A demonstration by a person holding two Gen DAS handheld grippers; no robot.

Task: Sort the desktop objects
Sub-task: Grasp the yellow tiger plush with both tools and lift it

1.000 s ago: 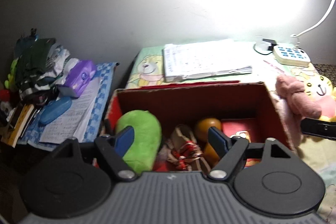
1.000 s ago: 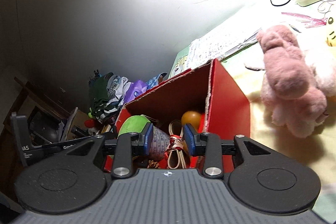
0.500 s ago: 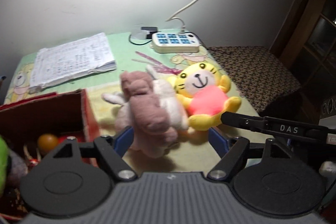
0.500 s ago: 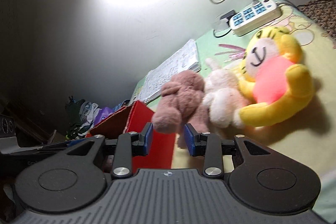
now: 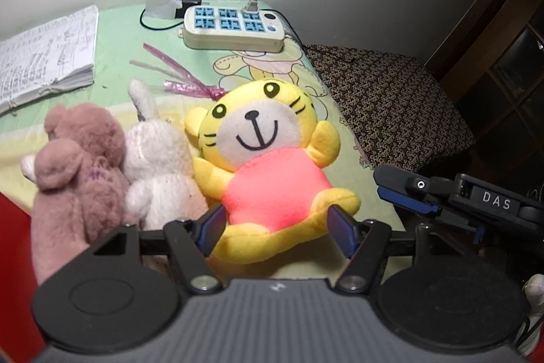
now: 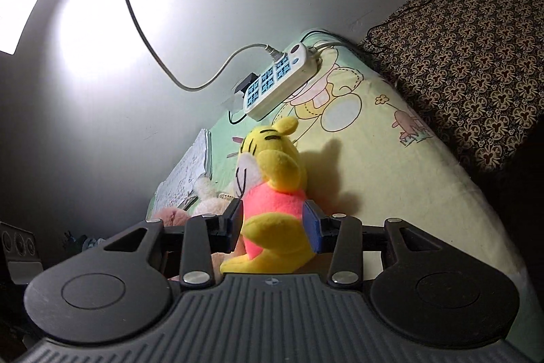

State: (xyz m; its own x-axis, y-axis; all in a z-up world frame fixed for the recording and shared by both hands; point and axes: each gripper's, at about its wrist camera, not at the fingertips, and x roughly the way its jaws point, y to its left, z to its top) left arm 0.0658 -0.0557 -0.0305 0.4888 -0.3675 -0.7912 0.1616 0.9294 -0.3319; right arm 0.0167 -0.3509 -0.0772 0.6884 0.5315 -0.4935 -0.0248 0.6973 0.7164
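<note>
Your work surface is a desk under a pale green and yellow cartoon-print cloth (image 5: 112, 33), pushed against a plain lit wall.

The yellow tiger plush (image 5: 268, 166) in its pink shirt lies on its back near the cloth's front edge, face up toward you.

Your right gripper (image 6: 276, 225) has its blue pads spread either side of the plush's pink body, jaws apart. The left pad sits right at the fabric; you cannot tell whether the right pad touches. No squeeze shows in the body, so read it as released, bracketing the toy.

Your left gripper (image 5: 277, 232) is spread wide, holding nothing. Its fingers frame the tiger's lower edge and yellow feet from the near side, not pressing on it.

Just beside the tiger, on its left in the left wrist view, a white plush (image 5: 159, 166) leans against it. A dusty-pink plush (image 5: 74, 169) presses against the white one's far side.

A sliver of red box (image 5: 13, 261) shows at that view's left edge, next to the pink plush.

Behind the toys: strands of pink ribbon (image 5: 180, 74), a stack of handwritten papers (image 5: 44, 53) at back left, and a white power strip (image 5: 234, 26) with blue sockets and a cord running up the wall.

To the right, a dark patterned cushion (image 5: 391, 111) butts against the desk.
</note>
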